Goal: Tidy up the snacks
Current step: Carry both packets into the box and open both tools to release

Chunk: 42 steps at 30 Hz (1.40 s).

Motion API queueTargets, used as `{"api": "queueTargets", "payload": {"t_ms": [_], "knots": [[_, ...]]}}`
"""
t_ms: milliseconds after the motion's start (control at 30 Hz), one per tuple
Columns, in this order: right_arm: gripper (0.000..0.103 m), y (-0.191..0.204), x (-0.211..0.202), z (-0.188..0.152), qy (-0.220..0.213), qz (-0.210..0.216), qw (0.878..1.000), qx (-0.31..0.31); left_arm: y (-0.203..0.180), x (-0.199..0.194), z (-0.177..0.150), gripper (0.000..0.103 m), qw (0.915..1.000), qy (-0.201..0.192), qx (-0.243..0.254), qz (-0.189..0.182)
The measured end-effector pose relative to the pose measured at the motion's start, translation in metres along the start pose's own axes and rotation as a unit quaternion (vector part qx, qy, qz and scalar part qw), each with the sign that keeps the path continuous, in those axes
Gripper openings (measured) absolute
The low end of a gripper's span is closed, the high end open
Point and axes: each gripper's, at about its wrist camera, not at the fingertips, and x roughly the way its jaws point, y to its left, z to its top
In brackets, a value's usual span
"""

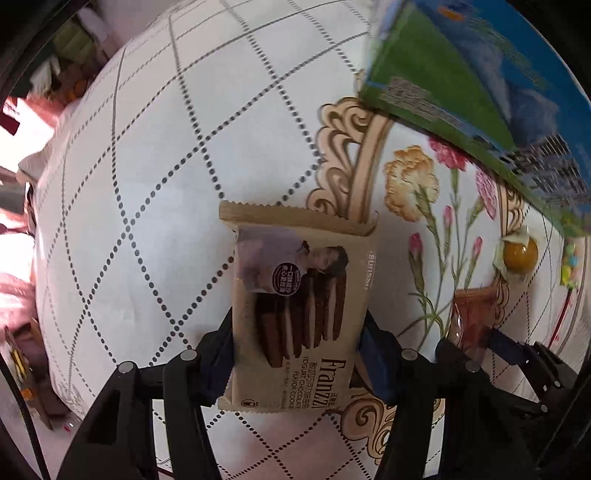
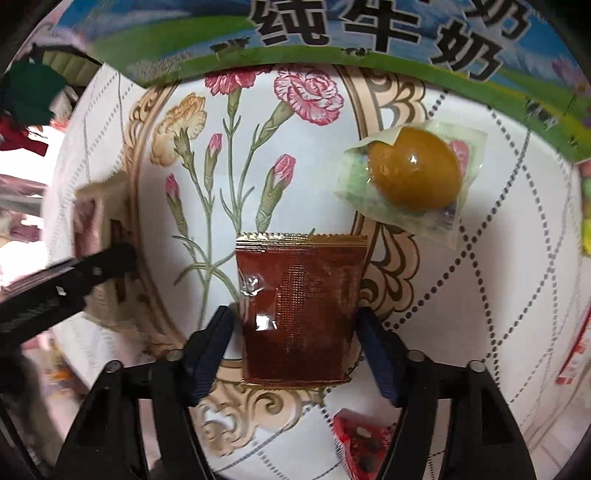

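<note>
The left gripper [image 1: 295,354] is closed on a beige cookie pack [image 1: 299,314], pads pressed to both its sides. The right gripper [image 2: 295,347] is set around a brown sachet [image 2: 299,310]; whether its pads touch cannot be told. Both packs are seen over a flowered tablecloth [image 2: 258,147]. A wrapped egg [image 2: 413,173] lies far right of the sachet, a milk carton [image 2: 369,33] beyond.

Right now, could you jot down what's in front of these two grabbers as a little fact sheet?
surface: floral tablecloth
left jaws: closed on cookie pack
right jaws: astride brown sachet, pads touching or nearly touching its edges
wrapped egg: lying beyond sachet, to its right
milk carton: at far edge
red packet: near the right finger
</note>
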Motion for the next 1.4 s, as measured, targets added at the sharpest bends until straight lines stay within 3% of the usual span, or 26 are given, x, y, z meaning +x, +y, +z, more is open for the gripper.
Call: {"api": "queueTargets", "payload": {"t_ms": [200,367,500,700,933,1200,1300,1400], "knots": [[0.059,0.015,-0.024,-0.025,-0.022,0.046,0.999,0.017,-0.012,-0.022,-0.018,0.057,0.9997,-0.009,0.018,-0.016],[0.059,-0.005,-0.093,-0.023,-0.062,0.097,0.993,0.030,-0.032,-0.086,-0.008,0.057,0.9946,-0.050,0.036,-0.083],[0.059,-0.028,-0.166,-0.014,-0.122,0.119,0.984,0.042,-0.060,-0.143,0.036,0.057,0.9854,-0.093,0.058,-0.129],[0.059,-0.085,-0.235,0.043,-0.192,0.097,0.975,0.057,-0.099,-0.169,0.116,0.057,0.9841,-0.112,0.088,-0.107],[0.059,-0.092,-0.198,0.114,-0.162,0.070,0.982,0.063,-0.101,-0.117,0.191,0.057,0.9946,-0.043,0.060,-0.073],[0.061,-0.097,-0.134,0.141,-0.093,0.061,0.991,0.070,-0.107,-0.066,0.197,0.059,0.9972,0.017,0.064,-0.036],[0.093,-0.099,-0.117,0.145,-0.066,0.056,0.993,0.077,-0.110,-0.058,0.194,0.069,0.9968,0.026,0.069,-0.031],[0.096,-0.100,-0.110,0.147,-0.055,0.032,0.995,0.074,-0.114,-0.058,0.190,0.092,0.9967,0.019,0.073,-0.030]]}}
